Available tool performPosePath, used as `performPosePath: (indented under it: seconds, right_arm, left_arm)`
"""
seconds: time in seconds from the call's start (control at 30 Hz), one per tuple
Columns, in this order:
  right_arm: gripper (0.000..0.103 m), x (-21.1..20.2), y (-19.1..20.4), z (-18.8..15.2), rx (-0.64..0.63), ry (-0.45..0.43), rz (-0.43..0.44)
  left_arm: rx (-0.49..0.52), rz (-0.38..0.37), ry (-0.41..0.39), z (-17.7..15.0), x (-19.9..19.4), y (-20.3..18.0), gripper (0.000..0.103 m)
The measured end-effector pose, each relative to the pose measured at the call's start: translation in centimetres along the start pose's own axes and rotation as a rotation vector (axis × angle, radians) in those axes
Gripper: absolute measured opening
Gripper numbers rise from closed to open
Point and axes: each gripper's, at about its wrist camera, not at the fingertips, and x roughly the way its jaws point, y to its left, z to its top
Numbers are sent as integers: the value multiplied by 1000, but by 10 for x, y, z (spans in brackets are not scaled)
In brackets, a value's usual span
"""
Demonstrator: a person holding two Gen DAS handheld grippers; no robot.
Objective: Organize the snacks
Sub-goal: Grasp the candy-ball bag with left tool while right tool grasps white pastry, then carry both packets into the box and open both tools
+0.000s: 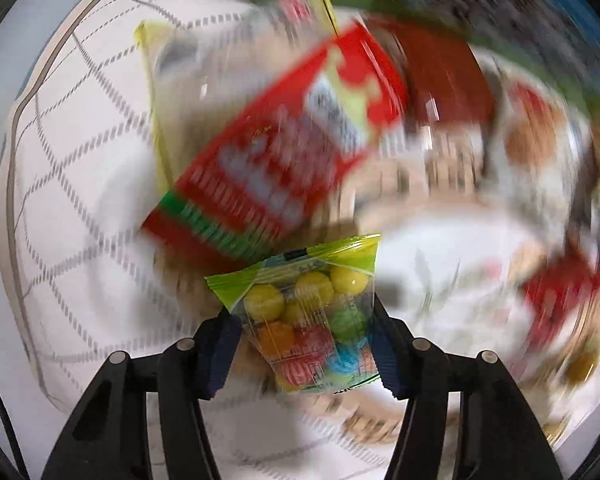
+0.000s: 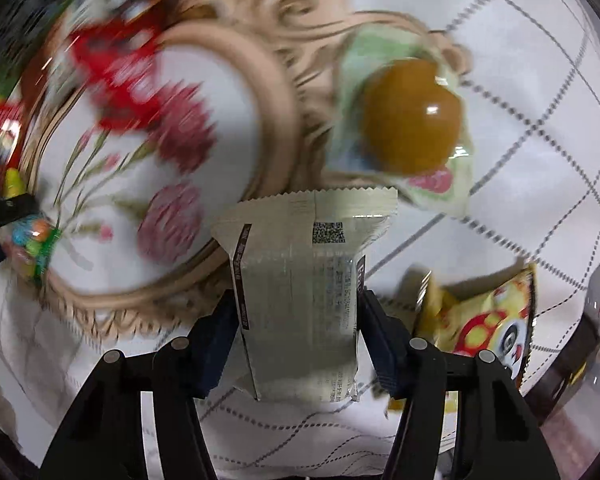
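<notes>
Clear crinkled plastic, edged in lime green, forms the small bag of round candies caught between the dark ribbed pads of the left gripper; the jaws stand partly closed, one pad against each side of the bag. Yellow, green, orange, red and blue balls show through the film. The bag hangs over the pale woven rim of a round basket tray whose white centre carries a printed flower pattern. Just above it a red and green flat packet overlaps a yellow-edged clear packet; more red wrappers lie blurred to the right. Bare checked tablecloth fills the left side up to its curved hem.

In the right wrist view, the right gripper pinches a matte silvery-cream wrapper with a zigzag-cut top seam and a square printed code; its jaws are likewise partly closed, pads on both long sides. The wrapper sits over the cloth beside the tray's scalloped edge. Beyond it a glossy brown ball in a pale green sachet lies across the rim of the tray and the cloth. A yellow cartoon-printed packet lies near the table's right edge. Open cloth remains between sachet and yellow packet. The candy bag and left gripper appear at the far left.
</notes>
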Motion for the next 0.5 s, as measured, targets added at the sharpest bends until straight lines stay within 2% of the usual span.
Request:
performPosePath:
  seconds: [0.17, 0.3, 0.5]
  right_arm:
    - [63, 0, 20, -18, -103, 32, 35]
    - [63, 3, 34, -34, -197, 73, 41]
    - [63, 12, 42, -40, -265, 103, 7]
  left_arm:
    - [105, 33, 16, -67, -1, 6, 56]
    - [131, 46, 31, -101, -1, 11, 56]
    - [161, 84, 32, -125, 19, 20, 58]
